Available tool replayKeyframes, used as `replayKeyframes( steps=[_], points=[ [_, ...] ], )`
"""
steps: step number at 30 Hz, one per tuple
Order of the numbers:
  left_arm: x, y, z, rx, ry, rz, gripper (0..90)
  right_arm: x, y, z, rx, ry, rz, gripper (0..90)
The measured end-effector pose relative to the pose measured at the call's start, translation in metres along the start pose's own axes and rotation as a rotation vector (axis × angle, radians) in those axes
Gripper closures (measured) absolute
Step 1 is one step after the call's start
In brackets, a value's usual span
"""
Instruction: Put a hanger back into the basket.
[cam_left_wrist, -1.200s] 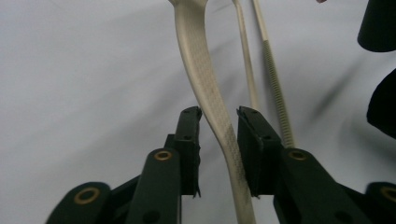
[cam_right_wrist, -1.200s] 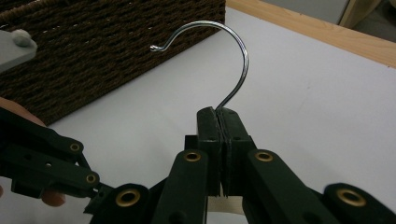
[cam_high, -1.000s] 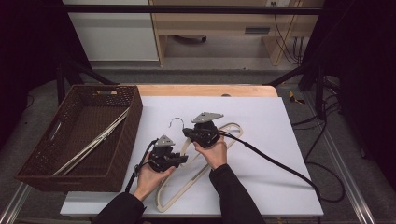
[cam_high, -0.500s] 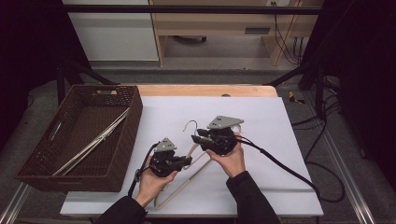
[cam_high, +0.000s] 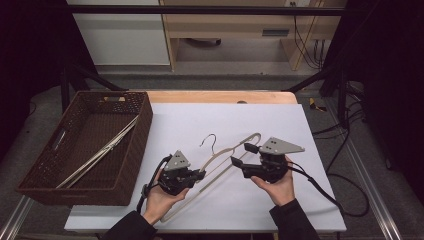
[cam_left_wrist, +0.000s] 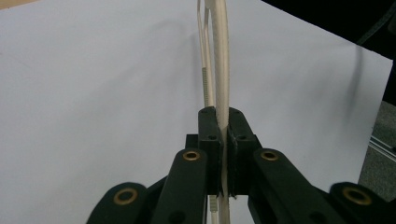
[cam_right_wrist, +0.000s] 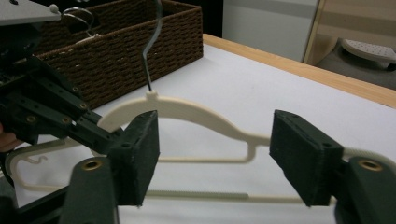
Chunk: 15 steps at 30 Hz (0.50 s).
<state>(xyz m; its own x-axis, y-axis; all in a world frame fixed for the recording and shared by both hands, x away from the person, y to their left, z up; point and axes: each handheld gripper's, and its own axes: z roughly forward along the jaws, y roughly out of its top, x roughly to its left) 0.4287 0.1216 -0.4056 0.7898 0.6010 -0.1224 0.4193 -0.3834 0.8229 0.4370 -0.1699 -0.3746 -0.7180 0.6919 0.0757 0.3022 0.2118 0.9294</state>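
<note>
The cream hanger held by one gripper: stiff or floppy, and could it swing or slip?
The hanger probably stays stiff: it keeps its shape though only the left gripper pinches one thin arm. Held so far off-centre, it may pivot or droop. Its smooth, narrow plastic could slip between the pads.

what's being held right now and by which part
The left tool is shut on the cream hanger, on its shoulder arm. The right tool has just opened and holds nothing.
</note>
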Motion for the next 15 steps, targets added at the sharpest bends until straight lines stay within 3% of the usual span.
replayKeyframes(
  steps=[12, 15],
  points=[
    [0.002, 0.006, -0.025, -0.034, 0.020, 0.032, 86.7, -0.023, -0.029, -0.041, -0.041, -0.088, 0.046, 14.6],
    [0.003, 0.009, -0.033, -0.039, 0.023, 0.045, 86.7, -0.030, -0.032, -0.047, -0.055, -0.112, 0.083, 12.2]
  ],
)
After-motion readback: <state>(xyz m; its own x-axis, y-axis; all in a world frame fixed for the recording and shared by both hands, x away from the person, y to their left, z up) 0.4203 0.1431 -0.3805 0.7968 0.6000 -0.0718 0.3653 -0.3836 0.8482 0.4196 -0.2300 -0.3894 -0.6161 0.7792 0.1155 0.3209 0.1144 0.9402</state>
